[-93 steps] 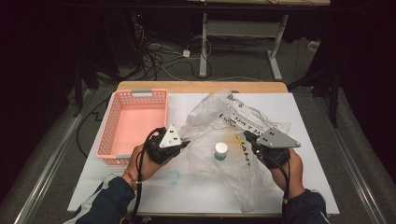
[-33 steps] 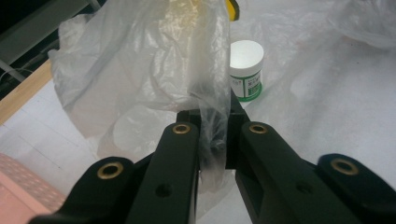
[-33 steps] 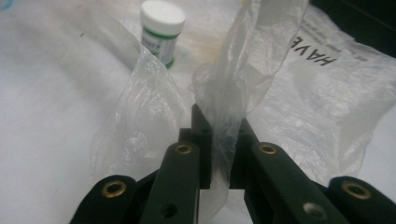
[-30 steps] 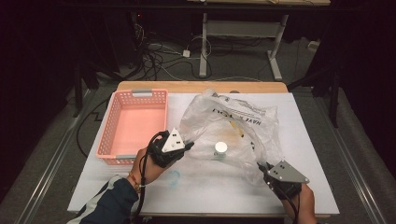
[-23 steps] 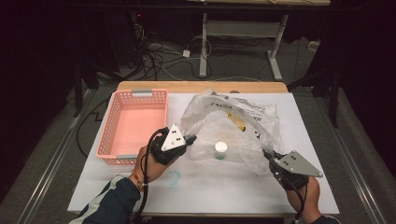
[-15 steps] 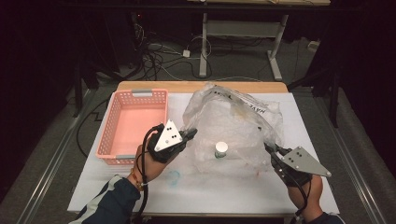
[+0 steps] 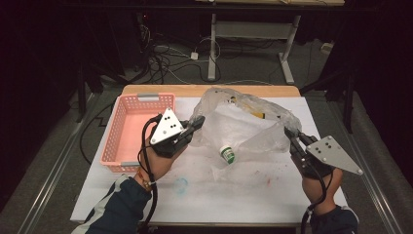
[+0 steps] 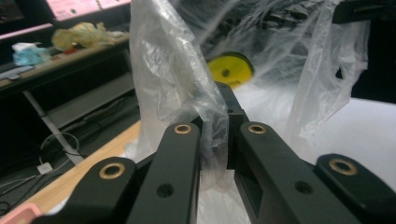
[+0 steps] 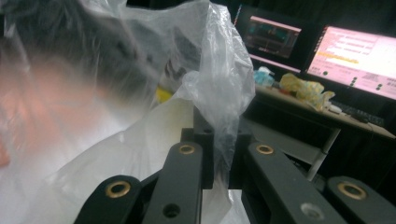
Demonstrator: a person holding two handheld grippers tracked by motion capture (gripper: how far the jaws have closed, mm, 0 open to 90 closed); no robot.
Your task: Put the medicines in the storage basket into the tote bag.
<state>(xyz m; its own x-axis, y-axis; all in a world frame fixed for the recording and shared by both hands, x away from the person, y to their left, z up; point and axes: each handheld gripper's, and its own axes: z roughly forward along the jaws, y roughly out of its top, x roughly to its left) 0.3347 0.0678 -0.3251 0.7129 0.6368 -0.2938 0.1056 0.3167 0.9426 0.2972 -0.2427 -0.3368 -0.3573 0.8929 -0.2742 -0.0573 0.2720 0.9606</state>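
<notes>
Between the two tongs, a clear plastic bag (image 7: 243, 124) is hanging stretched above the white table (image 7: 253, 195), its film sagging in the middle and rising to each side. The left tongs (image 7: 198, 124) are pinching the bag's left edge; in the left gripper view their black jaws are standing nearly together with a bunched fold of plastic (image 8: 187, 93) caught between them. The right tongs (image 7: 288, 132) are gripping the bag's right edge in the same way, and in the right gripper view a crumpled tuft of film (image 9: 219, 88) is rising from between jaws drawn close on it.

Below the bag, roughly midway between the tongs and a little nearer the person, a small bottle (image 7: 227, 154) with a green body and white cap is lying tilted on the table, just under the bag's lower rim. Inside the bag, beyond the tongs, something yellow (image 7: 256, 115) is showing through the film; in the left gripper view it is appearing as a yellow disc (image 8: 229, 70) ahead of the jaws.

Outboard of the left tongs, a pink basket (image 7: 122, 134) is sitting on the table, close beside the left hand (image 7: 163, 158). The right hand (image 7: 321, 183) is holding its tongs near the table's right edge.
</notes>
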